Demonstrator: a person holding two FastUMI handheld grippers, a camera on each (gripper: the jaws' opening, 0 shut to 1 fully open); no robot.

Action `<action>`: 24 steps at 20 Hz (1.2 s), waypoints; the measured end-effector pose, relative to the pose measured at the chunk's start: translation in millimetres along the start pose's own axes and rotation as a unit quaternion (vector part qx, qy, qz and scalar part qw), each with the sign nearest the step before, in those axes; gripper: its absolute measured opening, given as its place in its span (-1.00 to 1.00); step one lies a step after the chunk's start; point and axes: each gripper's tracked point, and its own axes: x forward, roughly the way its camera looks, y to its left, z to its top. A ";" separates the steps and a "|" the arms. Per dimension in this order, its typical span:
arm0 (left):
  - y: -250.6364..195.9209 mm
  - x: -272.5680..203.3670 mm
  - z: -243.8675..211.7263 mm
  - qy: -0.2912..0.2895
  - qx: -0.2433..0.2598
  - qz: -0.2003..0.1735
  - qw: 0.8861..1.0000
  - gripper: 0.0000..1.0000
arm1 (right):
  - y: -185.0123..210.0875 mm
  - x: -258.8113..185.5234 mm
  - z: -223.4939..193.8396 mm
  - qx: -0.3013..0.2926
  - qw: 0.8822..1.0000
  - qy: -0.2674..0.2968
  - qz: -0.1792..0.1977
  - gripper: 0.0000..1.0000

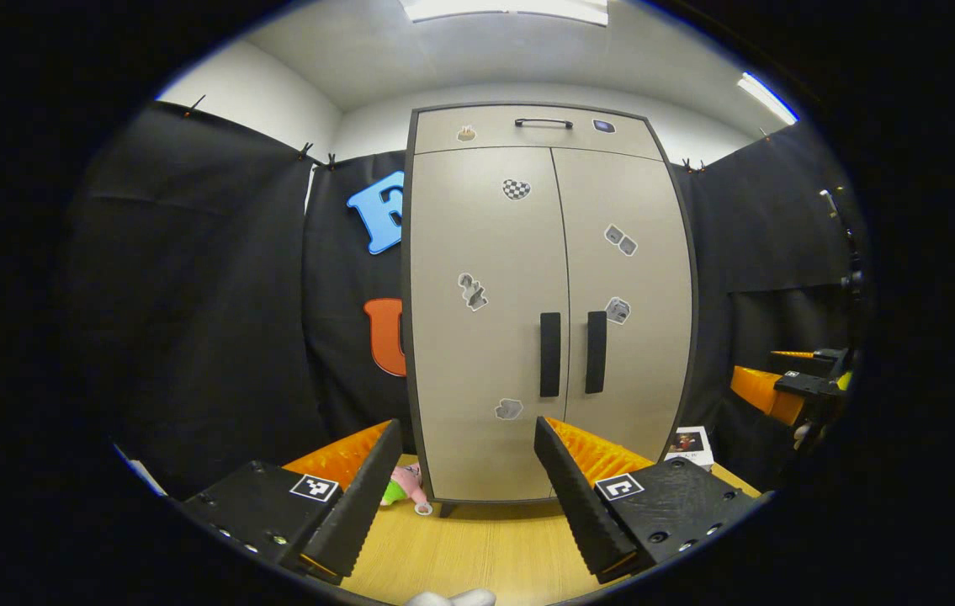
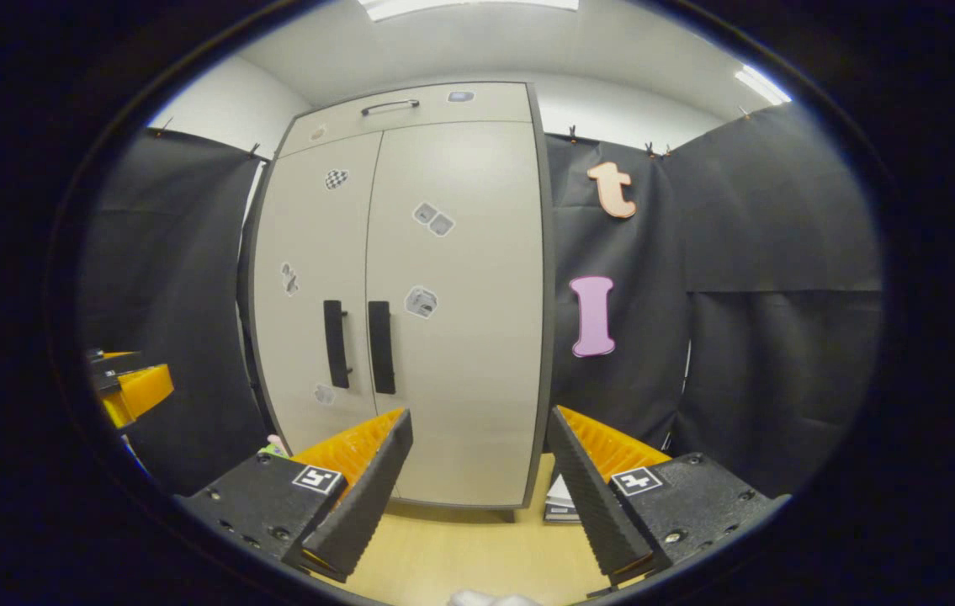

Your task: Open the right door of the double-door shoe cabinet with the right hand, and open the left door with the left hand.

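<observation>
Both cabinet (image 1: 549,311) doors are closed (nothing started); right gripper (image 2: 477,475) and left gripper (image 1: 460,480) hang wide open, empty. Next, I judge: right handle (image 2: 381,347).

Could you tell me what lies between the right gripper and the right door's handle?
Nothing: in the right gripper view the open right gripper hangs off the cabinet, with bare wooden table and plain door panel before the right door's handle.
</observation>
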 end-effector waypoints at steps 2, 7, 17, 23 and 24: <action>3.5 -3.3 1.0 0.001 0.002 0.005 1.000 0.90 | 11.4 14.6 -1.9 0.002 1.000 0.001 0.009 1.00; 16.3 -14.6 -11.1 0.009 0.004 0.015 1.000 0.90 | 47.9 57.2 -1.8 -0.001 0.999 0.000 0.034 1.00; 30.8 -27.1 -21.1 0.016 0.005 0.045 0.999 0.90 | 107.0 155.0 4.7 -0.022 0.999 0.003 0.045 1.00; 43.6 -28.5 -18.4 0.014 0.005 0.065 0.998 0.90 | 122.1 198.2 12.0 -0.046 0.999 -0.001 0.026 1.00; 47.0 -28.3 -17.1 0.013 0.009 0.071 0.997 0.89 | 123.2 201.4 14.6 -0.045 0.999 -0.001 0.021 0.83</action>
